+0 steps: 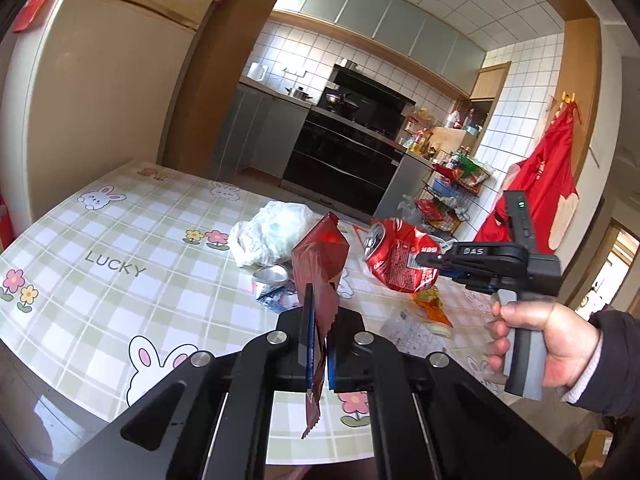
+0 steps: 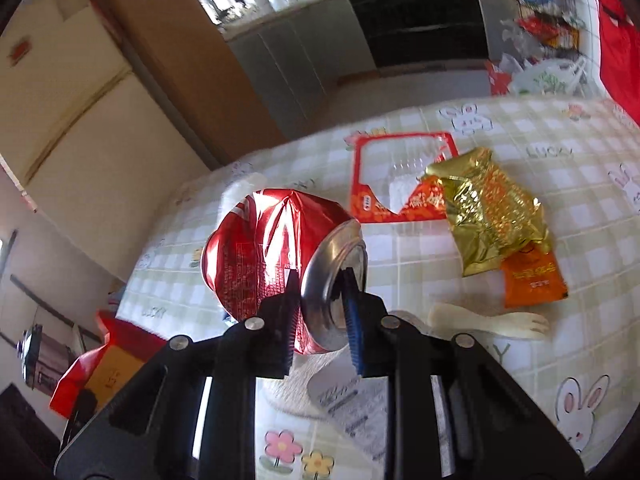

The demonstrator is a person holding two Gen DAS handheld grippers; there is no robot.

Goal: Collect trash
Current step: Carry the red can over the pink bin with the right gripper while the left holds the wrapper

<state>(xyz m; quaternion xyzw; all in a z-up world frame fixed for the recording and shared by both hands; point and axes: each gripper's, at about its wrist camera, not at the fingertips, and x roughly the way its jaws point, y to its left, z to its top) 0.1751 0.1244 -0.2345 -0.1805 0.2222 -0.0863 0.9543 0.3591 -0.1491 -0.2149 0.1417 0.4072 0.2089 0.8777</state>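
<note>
My left gripper is shut on a dark red foil wrapper and holds it upright above the table. My right gripper is shut on a crushed red soda can, pinching its rim, and holds it above the table; the can also shows in the left wrist view, to the right of the wrapper. On the table lie a white crumpled plastic bag, a silver foil lid, a gold and orange snack bag, a red torn package, a white plastic spork and a printed paper.
The table has a green plaid cloth with rabbits. A fridge stands at the left. A black oven and a wire rack of goods stand behind. A red apron hangs on the right wall.
</note>
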